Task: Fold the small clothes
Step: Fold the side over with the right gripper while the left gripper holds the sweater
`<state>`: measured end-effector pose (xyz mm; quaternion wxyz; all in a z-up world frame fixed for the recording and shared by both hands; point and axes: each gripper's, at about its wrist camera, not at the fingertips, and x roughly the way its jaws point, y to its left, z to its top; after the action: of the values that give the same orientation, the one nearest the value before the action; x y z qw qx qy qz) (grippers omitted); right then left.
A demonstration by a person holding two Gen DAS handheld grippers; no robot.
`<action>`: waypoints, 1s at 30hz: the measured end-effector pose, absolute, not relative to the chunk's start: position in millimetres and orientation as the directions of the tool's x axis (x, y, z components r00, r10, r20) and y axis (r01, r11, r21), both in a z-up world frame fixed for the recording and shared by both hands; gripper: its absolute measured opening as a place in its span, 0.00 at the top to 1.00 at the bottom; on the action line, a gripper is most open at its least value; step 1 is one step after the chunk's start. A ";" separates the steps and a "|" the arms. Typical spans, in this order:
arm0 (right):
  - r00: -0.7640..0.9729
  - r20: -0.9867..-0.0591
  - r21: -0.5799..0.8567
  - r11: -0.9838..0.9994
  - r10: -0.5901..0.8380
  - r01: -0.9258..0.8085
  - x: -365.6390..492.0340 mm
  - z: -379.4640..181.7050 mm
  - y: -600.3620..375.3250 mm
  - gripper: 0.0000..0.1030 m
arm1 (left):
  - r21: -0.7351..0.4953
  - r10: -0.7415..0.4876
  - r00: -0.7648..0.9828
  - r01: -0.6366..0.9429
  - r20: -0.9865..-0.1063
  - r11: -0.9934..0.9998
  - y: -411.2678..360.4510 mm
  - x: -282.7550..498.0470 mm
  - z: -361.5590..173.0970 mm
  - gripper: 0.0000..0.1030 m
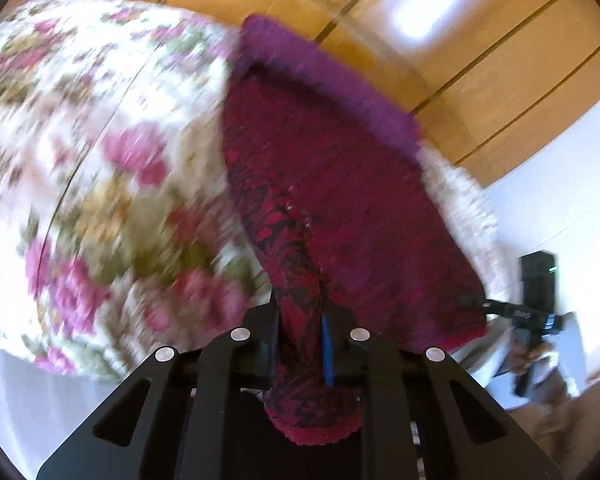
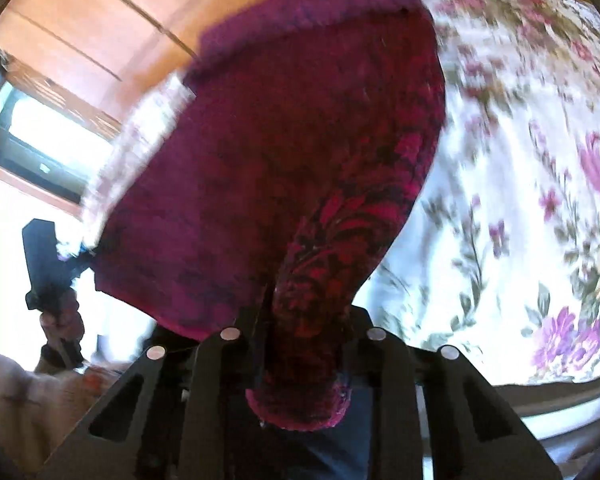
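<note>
Left wrist view: the left gripper (image 1: pixel 300 344) is pinching one corner of a dark red patterned garment (image 1: pixel 332 184); the cloth is bunched between the pads and a tail of it hangs down past the black frame toward the camera. From there the garment stretches up and away, ending in a purple ribbed band (image 1: pixel 324 80) at its far edge. It is held above a floral bedcover (image 1: pixel 100 152), which fills the left half and is blurred. Wooden panelling (image 1: pixel 460 40) runs behind, with a bright glare patch on it. At the right, the right gripper (image 1: pixel 476 304) holds the garment's other near corner, a hand (image 1: pixel 528 360) wrapped round its handle. A small green light shows on a black block above it; no writing can be read.

Right wrist view: the right gripper (image 2: pixel 300 332) is likewise clamped on a bunched corner of the garment (image 2: pixel 284 152), with a tail of cloth hanging toward the lens. The purple band (image 2: pixel 308 12) sits at the top. Only here do a window (image 2: pixel 48 140) at the left and the near edge of the bed (image 2: pixel 560 396) at the lower right appear. The left gripper (image 2: pixel 86 256) shows at the left, at the garment's other corner, held by a hand (image 2: pixel 60 320). The bedcover (image 2: pixel 520 160) lies bare to the right of the cloth. No labels can be read.
</note>
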<state>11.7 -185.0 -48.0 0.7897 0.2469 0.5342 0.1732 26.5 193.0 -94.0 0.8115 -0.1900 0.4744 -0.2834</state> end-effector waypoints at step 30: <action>0.650 -0.603 0.716 0.674 0.463 0.183 144.8 -33.9 -297.8 0.07 | -0.759 -0.670 0.537 0.080 -0.514 0.646 213.3 222.4 -71.1 0.38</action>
<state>144.8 -297.8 -33.9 0.8180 0.3945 0.4098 0.0856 222.4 213.3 -71.1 0.8036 -0.3500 0.4211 -0.2332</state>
